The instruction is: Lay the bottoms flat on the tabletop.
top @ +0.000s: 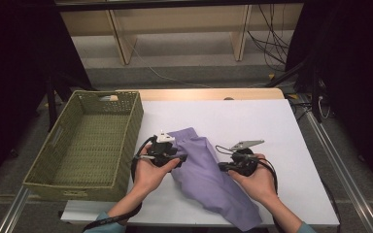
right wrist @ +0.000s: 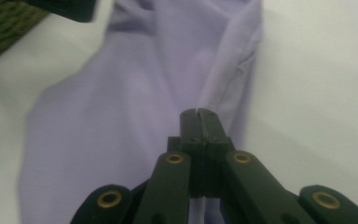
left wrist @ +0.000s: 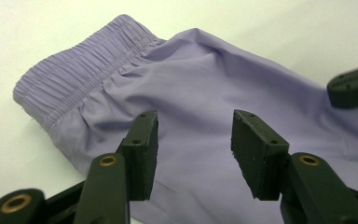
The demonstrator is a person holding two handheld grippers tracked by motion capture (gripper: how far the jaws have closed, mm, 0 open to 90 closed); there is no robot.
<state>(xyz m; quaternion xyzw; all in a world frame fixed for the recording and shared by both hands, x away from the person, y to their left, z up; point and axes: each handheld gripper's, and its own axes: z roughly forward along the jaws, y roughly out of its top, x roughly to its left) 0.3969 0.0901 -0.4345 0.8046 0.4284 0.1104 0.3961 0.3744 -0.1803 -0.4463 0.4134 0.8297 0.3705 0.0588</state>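
A white table [top: 272, 126] is seen with a lilac garment [top: 209, 174] spread across its middle. A green woven basket [top: 48, 179] appears to be set partly over the table's left edge.

High view: fixed cam above the person's side, facing fwd and down, far enough to take in the whole white surface [top: 272, 126], the green wicker basket [top: 92, 141] at left and floor beyond. Left gripper view: cam rides on the left tongs [left wrist: 193, 149], looking along them, low and v. close over the lilac garment [left wrist: 205, 88], elastic waistband toward upper left. Right gripper view: cam on the right tongs [right wrist: 199, 123], also close, angled down at the garment's edge, basket corner top left. All 3 share the garment and white surface; each gripper view catches the other tongs' tip at its edge
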